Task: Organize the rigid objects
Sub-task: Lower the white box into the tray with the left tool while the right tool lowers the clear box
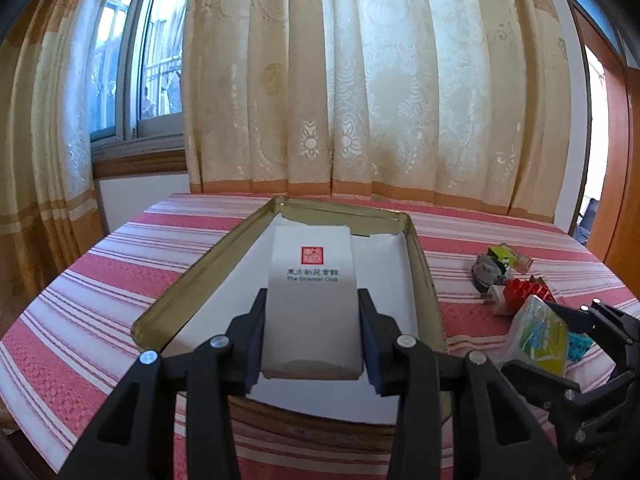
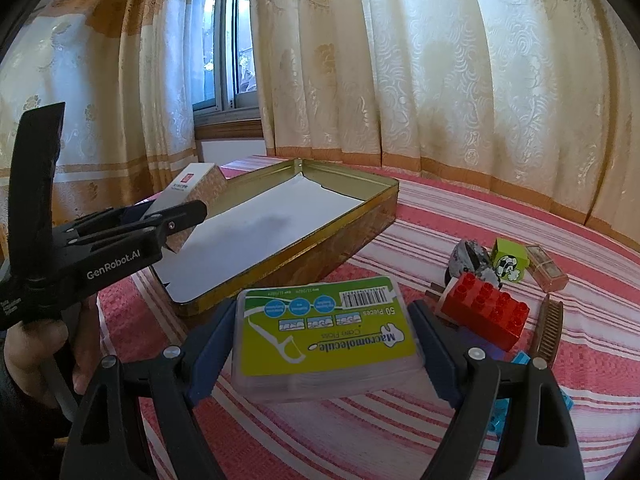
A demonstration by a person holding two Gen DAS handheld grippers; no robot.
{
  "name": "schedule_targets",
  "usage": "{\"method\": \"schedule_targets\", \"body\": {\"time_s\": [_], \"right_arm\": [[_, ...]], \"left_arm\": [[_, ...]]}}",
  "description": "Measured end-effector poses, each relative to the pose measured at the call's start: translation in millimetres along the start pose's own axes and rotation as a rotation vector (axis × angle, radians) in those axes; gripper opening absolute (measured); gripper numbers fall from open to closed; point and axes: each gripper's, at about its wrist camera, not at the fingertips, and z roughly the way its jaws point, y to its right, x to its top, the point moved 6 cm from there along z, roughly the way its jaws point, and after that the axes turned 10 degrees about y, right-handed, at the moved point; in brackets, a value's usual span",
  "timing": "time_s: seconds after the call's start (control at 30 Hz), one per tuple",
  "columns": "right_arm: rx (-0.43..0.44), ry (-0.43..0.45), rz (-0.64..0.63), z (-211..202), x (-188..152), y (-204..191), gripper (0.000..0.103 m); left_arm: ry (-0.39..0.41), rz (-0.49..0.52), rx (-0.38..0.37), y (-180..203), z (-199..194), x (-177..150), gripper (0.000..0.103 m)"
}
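L gripper (image 1: pixel 313 334) pinches a white box (image 1: pixel 312 300) w/ red stamp, both pads tight on its long sides, box tilted up & held over the near end of the tin (image 1: pixel 180 280); from the R cam it sits above the tin's near-left corner, not touching the liner. Tin = shallow gold tray, white paper inside, on the red/white striped cloth (image 1: pixel 80 280). R gripper (image 2: pixel 322 330) has its pads against both sides of a floss pick box (image 2: pixel 326 332) w/ green-yellow label, just in front of the tin; can't tell if it's lifted off the cloth. Right of it, a loose pile: red brick (image 2: pixel 486 310), green cube (image 2: pixel 510 266) w/ soccer ball, small clear pink case (image 2: pixel 546 268), comb (image 2: pixel 548 328), blue bits (image 2: pixel 520 360) partly hidden. Curtains (image 2: pixel 440 80) & window (image 2: pixel 224 48) behind
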Motion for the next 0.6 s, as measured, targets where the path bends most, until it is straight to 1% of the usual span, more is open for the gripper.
{"method": "schedule_targets", "body": {"time_s": [0.13, 0.23, 0.33, 0.43, 0.5, 0.6], "right_arm": [[0.002, -0.003, -0.002, 3.3, 13.3, 2.8, 0.086], [0.004, 0.02, -0.011, 8.0, 36.3, 3.0, 0.086], [-0.006, 0.033, -0.045, 19.3, 56.7, -0.3, 0.086], [-0.003, 0.018, -0.047, 43.7, 72.9, -1.5, 0.086], [-0.012, -0.001, -0.054, 63.0, 80.0, -1.8, 0.086], [-0.007, -0.046, -0.036, 94.3, 85.2, -1.4, 0.086]], "left_arm": [[-0.003, 0.02, -0.004, -2.2, 3.0, 14.2, 0.04], [-0.034, 0.045, 0.002, -4.1, 11.8, 24.6, 0.04], [-0.075, 0.06, 0.005, -7.6, 30.0, 33.9, 0.04], [-0.098, 0.081, 0.019, -12.6, 46.1, 41.0, 0.04], [-0.136, 0.066, 0.009, -17.2, 60.2, 44.5, 0.04], [-0.182, 0.08, 0.024, -21.8, 77.1, 45.7, 0.04]]}}
